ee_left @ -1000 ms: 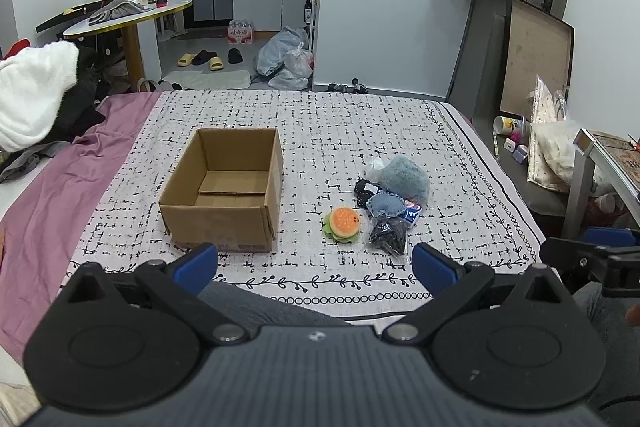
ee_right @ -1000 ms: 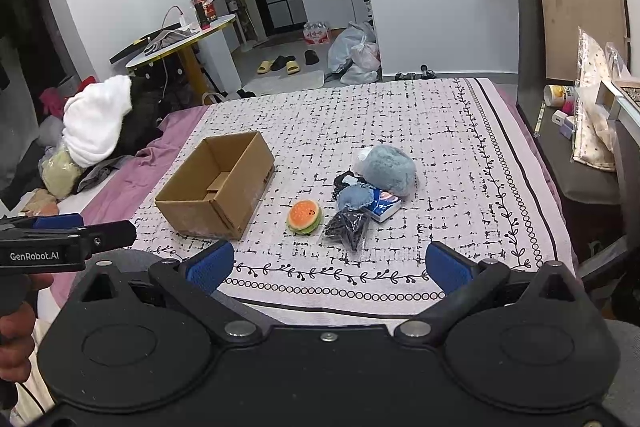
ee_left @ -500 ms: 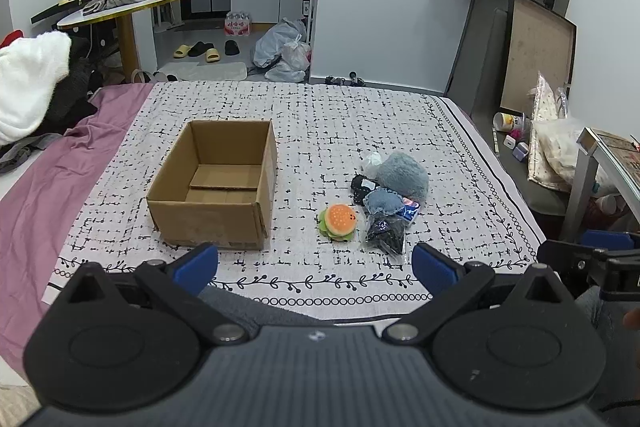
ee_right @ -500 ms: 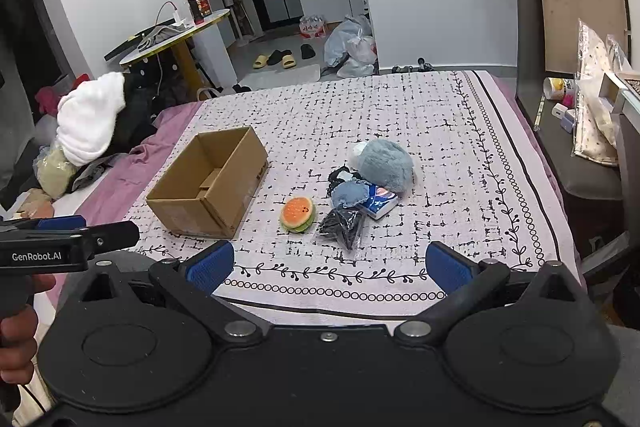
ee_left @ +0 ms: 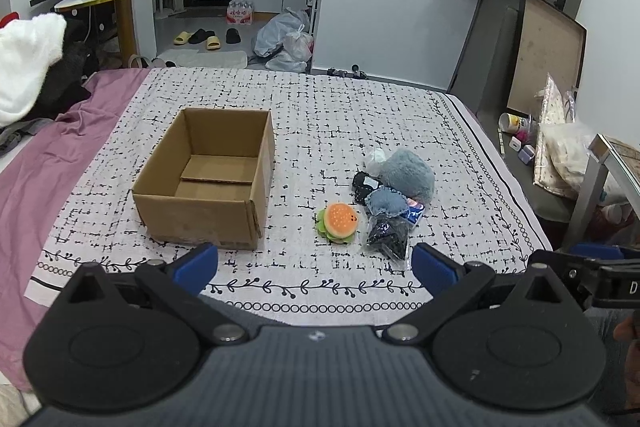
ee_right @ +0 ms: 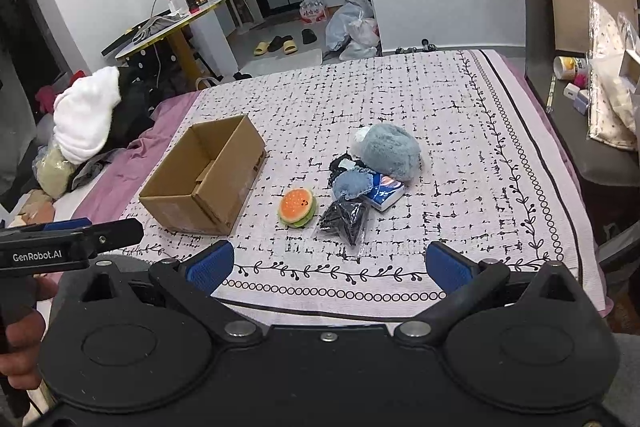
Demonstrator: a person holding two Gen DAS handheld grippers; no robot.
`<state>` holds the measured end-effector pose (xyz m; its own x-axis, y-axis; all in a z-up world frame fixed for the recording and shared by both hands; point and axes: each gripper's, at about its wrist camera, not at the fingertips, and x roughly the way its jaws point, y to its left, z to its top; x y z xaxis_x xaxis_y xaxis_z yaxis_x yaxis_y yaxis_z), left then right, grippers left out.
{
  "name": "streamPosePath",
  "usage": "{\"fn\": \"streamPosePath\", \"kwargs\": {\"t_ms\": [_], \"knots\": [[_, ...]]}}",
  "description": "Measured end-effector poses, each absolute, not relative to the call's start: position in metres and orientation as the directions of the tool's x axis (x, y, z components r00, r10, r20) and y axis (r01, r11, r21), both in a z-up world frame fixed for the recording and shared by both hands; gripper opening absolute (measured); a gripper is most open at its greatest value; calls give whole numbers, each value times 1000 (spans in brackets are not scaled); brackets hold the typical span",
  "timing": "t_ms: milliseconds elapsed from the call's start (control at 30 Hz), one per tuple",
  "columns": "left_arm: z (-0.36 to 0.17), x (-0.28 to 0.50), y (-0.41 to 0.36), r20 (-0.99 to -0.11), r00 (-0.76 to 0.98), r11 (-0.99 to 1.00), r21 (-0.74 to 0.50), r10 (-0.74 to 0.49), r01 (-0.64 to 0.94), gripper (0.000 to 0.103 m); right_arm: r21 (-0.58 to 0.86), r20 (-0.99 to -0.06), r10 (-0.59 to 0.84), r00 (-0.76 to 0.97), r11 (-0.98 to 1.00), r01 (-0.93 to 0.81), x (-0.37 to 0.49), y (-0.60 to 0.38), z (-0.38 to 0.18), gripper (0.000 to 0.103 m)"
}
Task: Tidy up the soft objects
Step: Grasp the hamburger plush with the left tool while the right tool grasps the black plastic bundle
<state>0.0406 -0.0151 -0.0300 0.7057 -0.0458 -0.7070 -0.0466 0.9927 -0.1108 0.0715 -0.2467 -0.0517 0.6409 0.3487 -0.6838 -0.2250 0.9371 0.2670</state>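
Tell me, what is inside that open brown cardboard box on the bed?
The open brown cardboard box shows only its bare floor flaps; no soft toy lies inside. Its near wall hides the front strip of the floor in both views, so something flat there could go unseen.

The room is lit evenly by soft indoor light from above. Only faint, short shadows are cast beside the cardboard box on the bed. Both views are sharp in the middle. Straight lines are bent near the edges, and the corners are darkened.
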Motion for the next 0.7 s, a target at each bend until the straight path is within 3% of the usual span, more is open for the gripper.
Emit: {"fn": "streamPosePath", "kwargs": {"t_ms": [700], "knots": [[-63, 108, -24, -744, 661, 985, -168, -95, -47, 100, 404, -705, 420, 572, 900, -163, 145, -249, -95, 103]]}}
